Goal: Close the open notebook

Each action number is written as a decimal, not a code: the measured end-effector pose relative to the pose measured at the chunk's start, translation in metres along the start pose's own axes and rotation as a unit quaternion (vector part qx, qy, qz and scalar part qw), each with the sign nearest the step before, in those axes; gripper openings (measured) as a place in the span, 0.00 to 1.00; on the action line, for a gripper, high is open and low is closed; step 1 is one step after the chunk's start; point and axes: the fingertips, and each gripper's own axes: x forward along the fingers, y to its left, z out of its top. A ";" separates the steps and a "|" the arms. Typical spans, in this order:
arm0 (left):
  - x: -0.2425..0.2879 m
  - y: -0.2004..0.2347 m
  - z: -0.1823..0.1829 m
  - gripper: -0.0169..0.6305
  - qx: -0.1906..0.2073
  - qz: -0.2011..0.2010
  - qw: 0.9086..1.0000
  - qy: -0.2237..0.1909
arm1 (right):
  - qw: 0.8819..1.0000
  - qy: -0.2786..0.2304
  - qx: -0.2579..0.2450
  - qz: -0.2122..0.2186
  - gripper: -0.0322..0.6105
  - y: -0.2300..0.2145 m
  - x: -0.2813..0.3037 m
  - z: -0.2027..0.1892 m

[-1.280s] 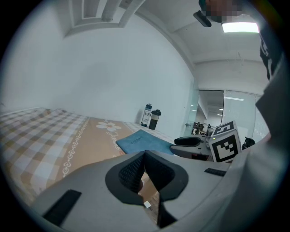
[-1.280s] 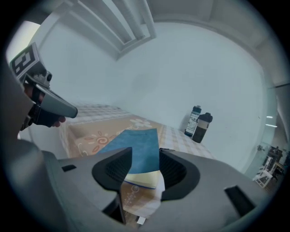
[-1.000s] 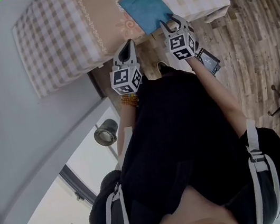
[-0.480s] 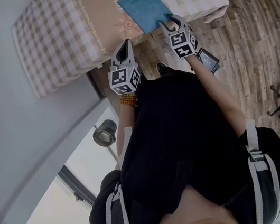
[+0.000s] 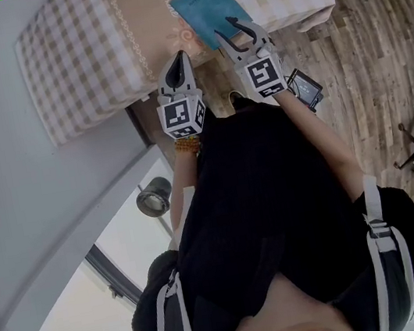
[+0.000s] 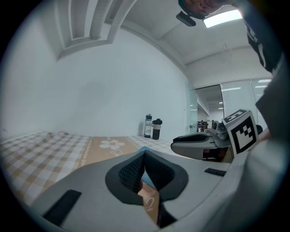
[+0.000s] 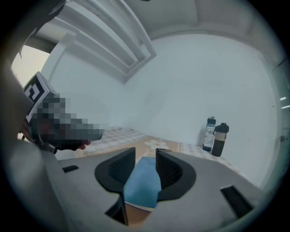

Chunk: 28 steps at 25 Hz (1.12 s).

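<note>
Head view: right gripper (image 5: 226,29), jaws wide and empty, has lifted off the thin blue notebook (image 5: 204,6), which lies closed; left gripper (image 5: 177,56), jaws together, empty. Task appears complete.

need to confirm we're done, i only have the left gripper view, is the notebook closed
observer: yes, the head view shows the blue notebook lying closed on the checked tablecloth.
operator: right claw holding it
observer: no, the right claw has its jaws apart, gripping nothing; the notebook lies beyond them.
operator: where's my left claw from it
observer: the left claw is at the tablecloth's near edge, left of the notebook, not touching it.
</note>
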 end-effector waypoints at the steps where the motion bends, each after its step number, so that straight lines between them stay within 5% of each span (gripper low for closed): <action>1: 0.000 -0.001 0.005 0.05 0.007 0.003 1.000 -0.008 | 1.000 -0.013 -0.002 0.006 0.25 0.004 -0.002 0.008; 10: -0.010 0.001 0.041 0.05 0.045 0.043 0.996 -0.069 | 0.995 -0.080 -0.023 0.052 0.23 0.034 -0.012 0.062; 14: -0.015 0.002 0.055 0.05 0.054 0.055 0.993 -0.090 | 0.993 -0.103 -0.028 0.054 0.13 0.038 -0.016 0.077; 28: -0.023 -0.006 0.068 0.05 0.077 0.074 0.987 -0.118 | 0.992 -0.108 -0.025 0.062 0.06 0.044 -0.017 0.073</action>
